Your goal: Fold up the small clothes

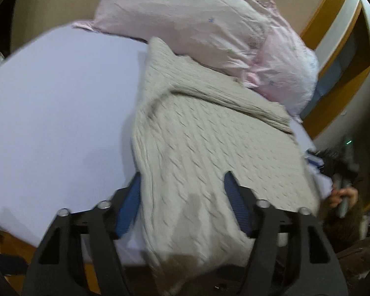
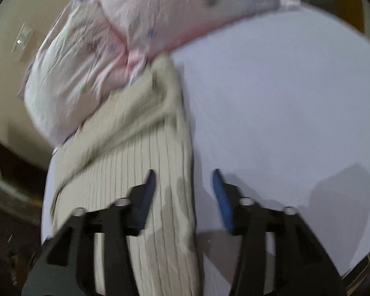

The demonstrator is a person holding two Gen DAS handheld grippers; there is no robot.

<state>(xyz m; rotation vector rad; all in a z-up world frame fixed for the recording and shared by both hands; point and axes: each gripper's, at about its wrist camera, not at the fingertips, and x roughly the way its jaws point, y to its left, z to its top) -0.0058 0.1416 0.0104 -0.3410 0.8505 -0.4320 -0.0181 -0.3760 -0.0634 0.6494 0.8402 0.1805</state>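
The beige knit sweater (image 1: 209, 133) lies on the lavender bed (image 1: 56, 113), its far end touching the pink pillow (image 1: 197, 19) in the upper frame. The left gripper (image 1: 182, 185) is spread wide over the near hem; the right gripper (image 2: 183, 182) straddles the sweater's long edge, also apart. Judged best: close squarely on both layers, lift evenly, keep edges aligned.

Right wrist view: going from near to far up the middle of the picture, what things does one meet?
Open right gripper → beige ribbed knit sweater lying on the pale lilac bed sheet → pink flowered pillow → beige wall.
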